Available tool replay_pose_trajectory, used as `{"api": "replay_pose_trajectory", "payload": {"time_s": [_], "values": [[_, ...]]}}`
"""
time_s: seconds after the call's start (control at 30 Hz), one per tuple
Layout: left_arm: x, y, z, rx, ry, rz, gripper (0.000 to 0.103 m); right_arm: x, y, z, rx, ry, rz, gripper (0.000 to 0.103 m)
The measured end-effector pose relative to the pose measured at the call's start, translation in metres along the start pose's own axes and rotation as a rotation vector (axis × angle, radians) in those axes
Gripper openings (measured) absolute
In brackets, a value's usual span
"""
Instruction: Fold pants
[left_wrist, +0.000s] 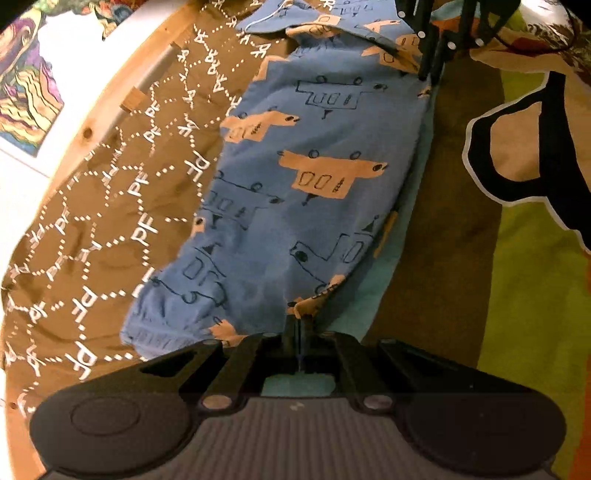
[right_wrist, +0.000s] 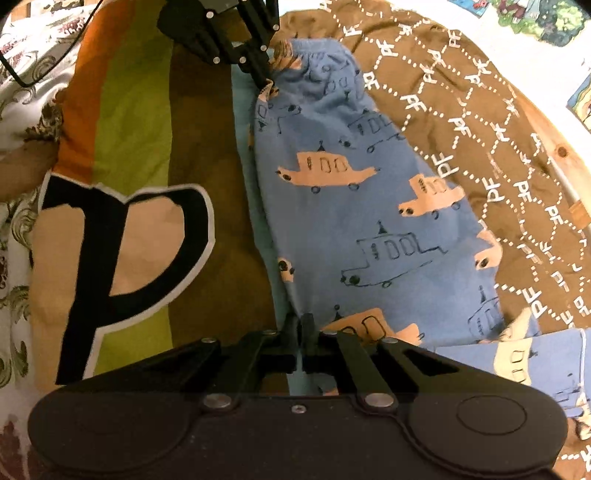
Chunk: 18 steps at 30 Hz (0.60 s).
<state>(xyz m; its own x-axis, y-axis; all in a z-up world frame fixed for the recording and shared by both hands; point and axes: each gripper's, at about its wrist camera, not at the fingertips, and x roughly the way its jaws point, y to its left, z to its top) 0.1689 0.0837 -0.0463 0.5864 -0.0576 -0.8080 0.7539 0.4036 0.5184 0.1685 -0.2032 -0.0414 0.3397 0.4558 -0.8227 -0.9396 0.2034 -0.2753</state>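
Two grippers pinch the same edge of the pants (left_wrist: 317, 177), one at each end of it. The left gripper (left_wrist: 298, 318) is clenched on a fold of cloth at the waistband end, where the gathered band bunches beside its tips; in the right wrist view it comes in from the top and bites the fabric there. The right gripper (right_wrist: 302, 320) has its fingers almost together at the other end of that edge; cloth seems to lie between them, but the tips are dark and I cannot be sure the pads press on it.

No box, basket or drawer shows in either view. The pants lie on a bed, across the seam between two covers: a brown blanket (left_wrist: 110, 206) printed with dotted hexagons and the letters PF, and a striped spread (right_wrist: 129, 122) in orange, green and brown carrying a large black letter P. A thin strip of pale teal cloth (left_wrist: 376, 295) shows beside the held edge.

The long axis of the pants runs from one gripper straight to the other, and the garment reads as one narrow band. The cloth is blue, printed with peach cars and dark outline cars, and it is softly wrinkled near the waistband. A wooden bed frame (left_wrist: 103, 122) edges the blanket.
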Motion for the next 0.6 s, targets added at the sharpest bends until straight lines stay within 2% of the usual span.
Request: {"api": "replay_pose_trajectory", "payload": {"time_s": [0.1, 0.2, 0.23, 0.27, 0.33, 0.4, 0.43, 0.53, 0.6], "values": [[0.001, 0.009, -0.001, -0.047, 0.005, -0.035, 0.004, 0.003, -0.003, 0.0, 0.021, -0.002, 0.006, 0.008], [-0.004, 0.016, -0.002, -0.115, 0.016, -0.097, 0.015, 0.0, -0.004, -0.002, 0.044, -0.007, 0.02, 0.024], [-0.007, 0.016, -0.001, -0.132, 0.016, -0.117, 0.026, -0.002, -0.005, -0.004, 0.056, -0.005, 0.025, 0.033], [-0.011, 0.016, 0.0, -0.149, 0.012, -0.135, 0.044, -0.004, -0.005, -0.007, 0.067, -0.002, 0.028, 0.042], [-0.019, 0.018, 0.001, -0.204, -0.012, -0.166, 0.062, -0.014, -0.007, -0.014, 0.097, -0.002, 0.025, 0.055], [-0.024, 0.021, 0.005, -0.262, -0.028, -0.191, 0.063, -0.028, -0.012, -0.023, 0.142, -0.007, 0.003, 0.064], [-0.027, 0.023, 0.009, -0.296, -0.043, -0.203, 0.067, -0.035, -0.016, -0.028, 0.172, -0.007, -0.009, 0.072], [-0.031, 0.029, 0.028, -0.399, -0.144, -0.234, 0.091, -0.053, -0.034, -0.047, 0.288, -0.006, -0.068, 0.086], [-0.028, 0.033, 0.045, -0.451, -0.218, -0.264, 0.092, -0.061, -0.05, -0.06, 0.371, 0.003, -0.133, 0.091]]}}
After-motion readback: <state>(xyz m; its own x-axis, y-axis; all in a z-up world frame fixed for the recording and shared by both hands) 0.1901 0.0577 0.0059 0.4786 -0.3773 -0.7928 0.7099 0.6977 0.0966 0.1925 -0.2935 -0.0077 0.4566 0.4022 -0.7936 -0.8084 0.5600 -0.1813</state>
